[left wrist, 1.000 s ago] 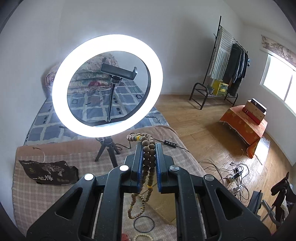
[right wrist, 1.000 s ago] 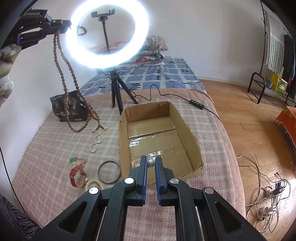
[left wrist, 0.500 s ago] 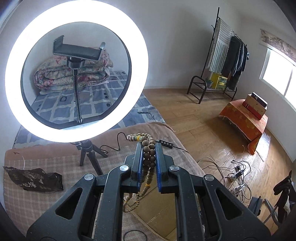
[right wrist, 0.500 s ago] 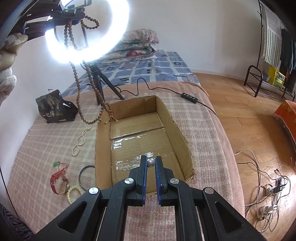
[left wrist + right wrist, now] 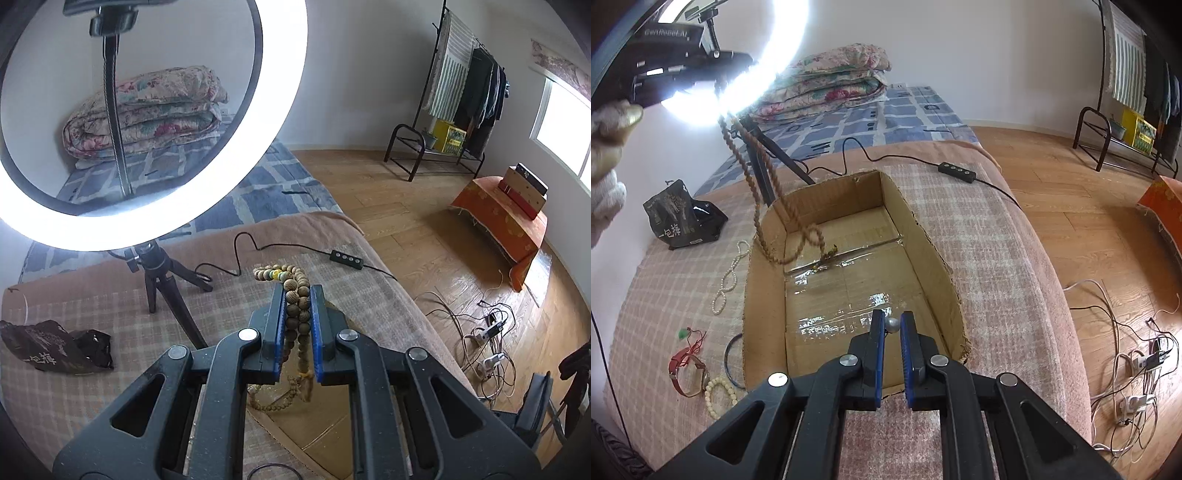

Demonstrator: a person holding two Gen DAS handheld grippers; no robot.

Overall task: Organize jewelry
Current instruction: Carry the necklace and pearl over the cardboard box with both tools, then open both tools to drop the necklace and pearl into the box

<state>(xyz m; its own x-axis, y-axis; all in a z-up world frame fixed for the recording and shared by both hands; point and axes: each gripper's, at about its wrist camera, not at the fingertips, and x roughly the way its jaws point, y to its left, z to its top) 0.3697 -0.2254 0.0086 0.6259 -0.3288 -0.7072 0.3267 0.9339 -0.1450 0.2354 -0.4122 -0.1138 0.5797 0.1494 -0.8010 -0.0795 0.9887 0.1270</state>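
Note:
My left gripper (image 5: 298,291) is shut on a long wooden bead necklace (image 5: 295,314). In the right wrist view that necklace (image 5: 764,206) hangs from the left gripper (image 5: 735,61) down into the open cardboard box (image 5: 923,243), its lower loop touching the box floor. My right gripper (image 5: 892,321) is shut on a small silver bead (image 5: 892,325) above the box's near end. On the blanket left of the box lie a white pearl strand (image 5: 729,275), a black ring (image 5: 733,354), a red strap watch (image 5: 685,373), a cream bead bracelet (image 5: 718,393) and a green pendant on red cord (image 5: 689,334).
A lit ring light (image 5: 155,122) on a small tripod (image 5: 162,280) stands close behind the box. Its cable and remote (image 5: 956,171) cross the blanket. A black foil bag (image 5: 679,218) lies at the left. Cables and a power strip (image 5: 1137,373) lie on the floor at right.
My left gripper has carried the necklace right and forward, from over the blanket to above the box, and its lower end now rests inside. The right gripper has moved slightly over the box.

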